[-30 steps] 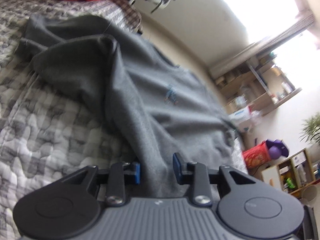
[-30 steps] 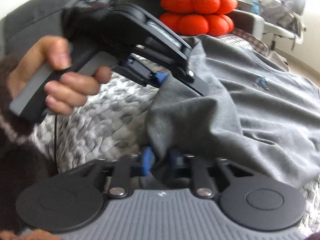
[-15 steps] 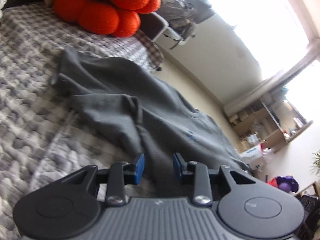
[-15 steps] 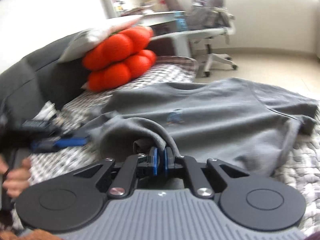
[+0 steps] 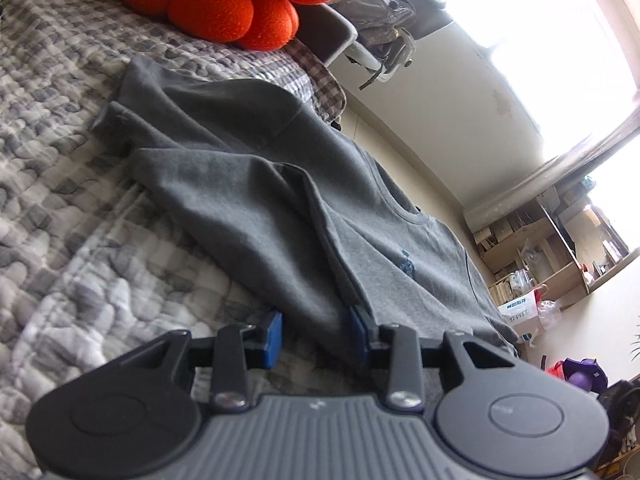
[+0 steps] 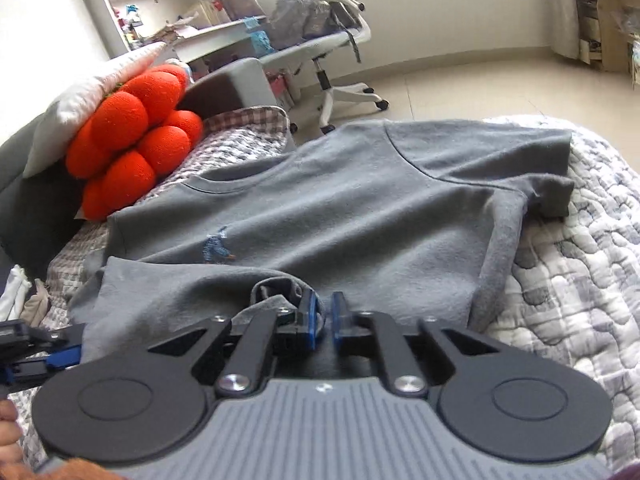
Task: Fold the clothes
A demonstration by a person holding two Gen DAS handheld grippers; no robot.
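The left tongs (image 5: 316, 338) stand with their blue pads well apart, a fold of the grey cotton sweatshirt (image 5: 280, 216) lying loose between them without being pinched. The right tongs (image 6: 324, 322) have their pads slightly parted with a narrow gap showing; a bunched bit of the sweatshirt's hem sits against the left pad (image 6: 309, 322), and I cannot tell whether it is gripped. The sweatshirt lies spread on the grey-and-white quilted bed cover (image 6: 560, 280), its lower left part folded over toward the middle, with a small blue embroidered figure (image 6: 216, 248) on the chest at about 11 o'clock from the right tongs. At 10 o'clock, a cluster-shaped orange plush cushion (image 6: 132, 136) rests at the head of the bed. Beyond, at 12 o'clock, stands a white office chair (image 6: 332, 60).
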